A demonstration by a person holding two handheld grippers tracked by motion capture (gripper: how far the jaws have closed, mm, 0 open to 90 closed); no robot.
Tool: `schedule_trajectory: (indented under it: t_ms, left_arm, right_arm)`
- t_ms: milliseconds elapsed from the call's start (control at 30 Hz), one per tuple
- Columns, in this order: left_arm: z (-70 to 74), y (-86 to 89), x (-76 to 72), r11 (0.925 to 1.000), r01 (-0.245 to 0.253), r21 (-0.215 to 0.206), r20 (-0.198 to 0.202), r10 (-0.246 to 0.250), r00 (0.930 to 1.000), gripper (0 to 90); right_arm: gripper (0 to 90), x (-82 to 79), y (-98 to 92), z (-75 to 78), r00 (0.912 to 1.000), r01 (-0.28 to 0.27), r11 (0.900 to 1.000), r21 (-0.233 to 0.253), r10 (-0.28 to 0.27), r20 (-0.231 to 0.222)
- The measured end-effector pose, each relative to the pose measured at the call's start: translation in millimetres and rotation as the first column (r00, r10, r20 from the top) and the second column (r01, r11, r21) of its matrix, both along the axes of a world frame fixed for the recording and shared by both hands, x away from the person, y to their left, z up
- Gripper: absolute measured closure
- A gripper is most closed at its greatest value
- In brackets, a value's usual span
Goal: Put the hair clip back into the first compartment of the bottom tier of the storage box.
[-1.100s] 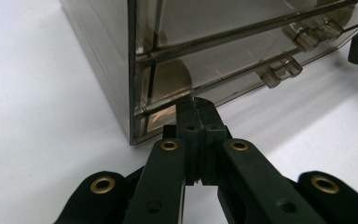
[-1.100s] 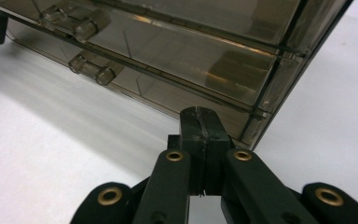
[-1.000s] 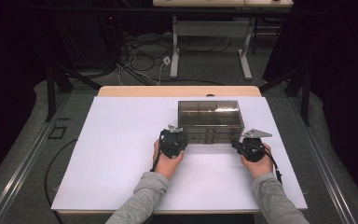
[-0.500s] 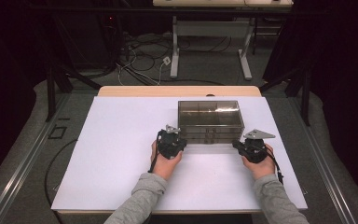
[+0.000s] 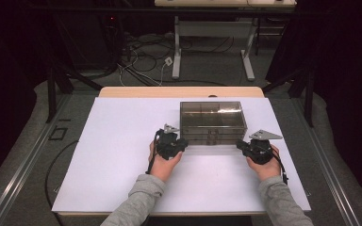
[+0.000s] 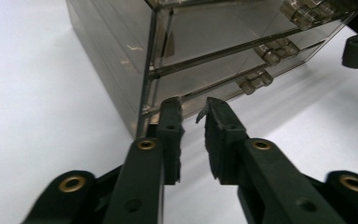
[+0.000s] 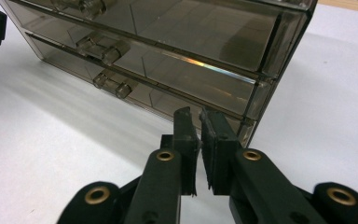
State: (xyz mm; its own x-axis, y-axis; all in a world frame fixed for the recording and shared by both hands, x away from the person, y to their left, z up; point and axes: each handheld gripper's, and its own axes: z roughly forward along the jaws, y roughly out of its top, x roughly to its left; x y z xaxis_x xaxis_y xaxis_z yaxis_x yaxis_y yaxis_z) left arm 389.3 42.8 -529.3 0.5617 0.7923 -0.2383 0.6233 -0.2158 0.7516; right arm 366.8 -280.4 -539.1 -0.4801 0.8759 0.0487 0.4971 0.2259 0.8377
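smoky brown see-through drawer box (image 5: pixel 211 122) with clear handles (image 7: pixel 115 84), black left gripper (image 6: pixel 192 109) and right gripper (image 7: pixel 199 116) with brass rivets, white table (image 5: pixel 122 155) with pale wood far edge, grey sleeves (image 5: pixel 139 200), grey plate (image 5: pixel 265 135)

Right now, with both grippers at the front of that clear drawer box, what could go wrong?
The left gripper and right gripper sit at the bottom front corners of the drawer box, away from the drawer handles mid-front, so any squeeze may slip off the smooth plastic. Uneven pushing could slide or twist the box on the white table.
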Motion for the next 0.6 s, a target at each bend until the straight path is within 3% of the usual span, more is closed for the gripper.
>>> schedule_trajectory:
  t_ms: [267,533,600]
  left_arm:
    - [5.7,8.2,-3.1,0.9999,0.006,-0.009,0.011,-0.006,0.9999,66.2]
    - [10.3,15.2,-5.2,0.9997,0.024,-0.007,0.037,-0.024,0.9990,50.3]
    - [12.7,17.2,-5.8,0.9990,0.039,0.019,0.055,-0.040,0.9977,45.5]
  right_arm:
    - [70.8,-0.4,-2.1,3.5,1.0000,0.006,1.000,0.012,-0.006,0.002]
    - [43.9,-2.3,-0.2,13.4,0.9997,0.002,1.000,0.001,-0.002,0.025]
    - [36.8,-2.2,0.1,14.2,0.9995,-0.004,1.000,-0.001,0.005,0.032]
